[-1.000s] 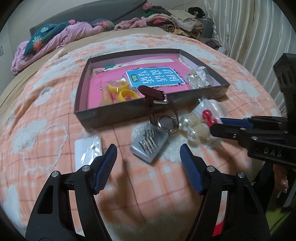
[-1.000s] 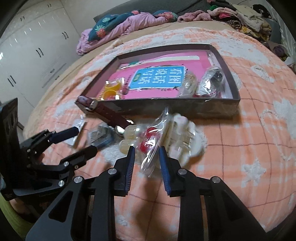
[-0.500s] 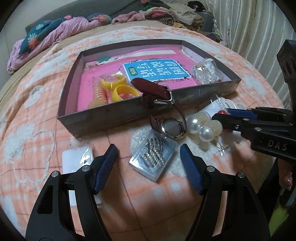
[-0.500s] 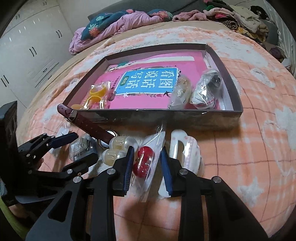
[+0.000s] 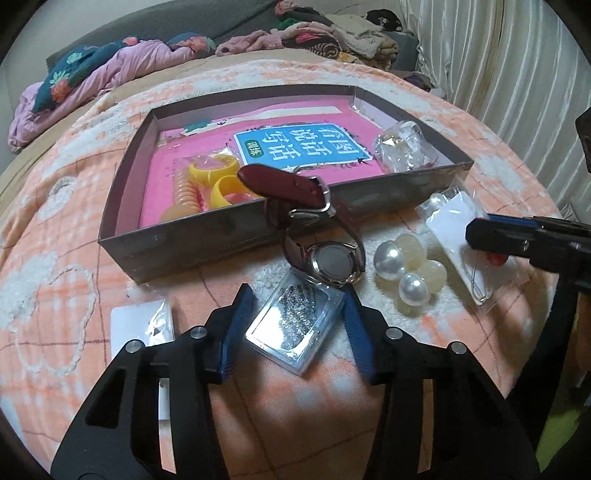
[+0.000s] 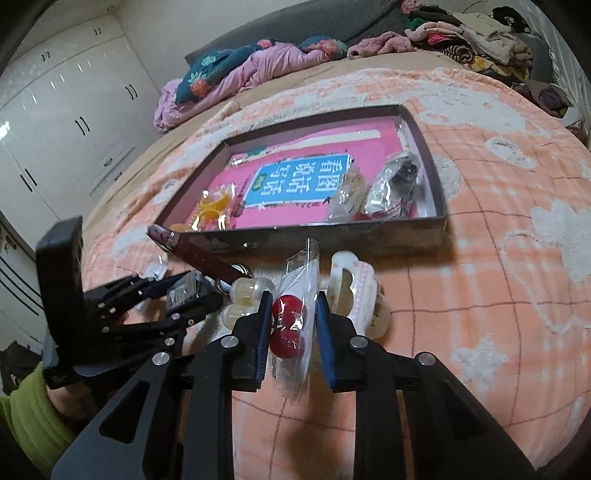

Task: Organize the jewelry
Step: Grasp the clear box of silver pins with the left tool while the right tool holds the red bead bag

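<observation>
A dark tray (image 5: pixel 192 242) with a pink book holds yellow rings (image 5: pixel 218 177) and clear bags (image 5: pixel 404 146). In front lie a watch with a red strap (image 5: pixel 334 260), pearl beads (image 5: pixel 404 267) and a clear case of small silver pieces (image 5: pixel 295 325). My left gripper (image 5: pixel 297 308) is open with its fingers on either side of the case. My right gripper (image 6: pixel 291 314) is open around a clear bag of red beads (image 6: pixel 286 321); its blue fingers (image 6: pixel 264 317) stand close to the bag. The tray also shows in the right wrist view (image 6: pixel 369 230).
A white card bag (image 5: pixel 142 326) lies left of my left gripper. A white-pink hair clip (image 6: pixel 356 284) lies right of the red bead bag. Everything rests on an orange checked blanket (image 6: pixel 498 280). Piled clothes (image 5: pixel 332 31) and a curtain (image 5: pixel 498 74) are behind.
My left gripper moved forward and narrowed around the clear case. My right gripper moved forward so the red bead bag sits deeper between its fingers.
</observation>
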Tool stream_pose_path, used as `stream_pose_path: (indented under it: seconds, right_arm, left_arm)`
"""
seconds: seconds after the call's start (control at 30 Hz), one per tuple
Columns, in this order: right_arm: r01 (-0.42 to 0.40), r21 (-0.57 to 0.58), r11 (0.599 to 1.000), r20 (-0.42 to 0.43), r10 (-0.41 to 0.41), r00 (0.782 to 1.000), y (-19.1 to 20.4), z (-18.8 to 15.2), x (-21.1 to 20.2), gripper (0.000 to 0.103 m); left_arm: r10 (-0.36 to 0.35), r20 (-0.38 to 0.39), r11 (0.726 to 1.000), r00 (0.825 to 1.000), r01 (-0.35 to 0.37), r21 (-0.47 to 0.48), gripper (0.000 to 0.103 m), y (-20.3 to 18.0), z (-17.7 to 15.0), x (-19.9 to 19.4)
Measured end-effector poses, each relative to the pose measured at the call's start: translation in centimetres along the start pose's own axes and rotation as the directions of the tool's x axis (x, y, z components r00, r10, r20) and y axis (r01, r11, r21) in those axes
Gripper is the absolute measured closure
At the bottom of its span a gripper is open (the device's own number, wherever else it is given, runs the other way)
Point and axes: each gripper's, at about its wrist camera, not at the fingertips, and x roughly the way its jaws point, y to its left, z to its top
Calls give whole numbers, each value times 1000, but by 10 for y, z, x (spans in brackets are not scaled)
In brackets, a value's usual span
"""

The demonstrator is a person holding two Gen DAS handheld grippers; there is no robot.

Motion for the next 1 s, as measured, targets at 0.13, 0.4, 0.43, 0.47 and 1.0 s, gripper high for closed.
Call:
stream_pose_path:
  seconds: [0.13,0.4,0.43,0.47,1.0]
  right_arm:
    - [-15,-2,1000,23,15,1000,0,2,-12,81]
    - [-38,-28,999,37,39,999,12,4,-23,81]
    - [-43,-35,998,40,44,998,15,4,-25,81]
    - [-45,-42,998,44,47,998,17,4,-27,81]
    - [-28,-80,996,117,38,992,26,22,-40,81]
  left_arm:
    - [-20,22,1000,1000,20,-23,63,2,-3,-12]
    - [14,52,997,999,-10,-80,63,14,-8,-47]
    - [19,56,996,998,-14,-87,63,16,-8,-50]
    - [28,64,995,998,-22,-98,63,18,-7,-56]
    - [74,144,990,987,-56,-128,63,29,15,-89]
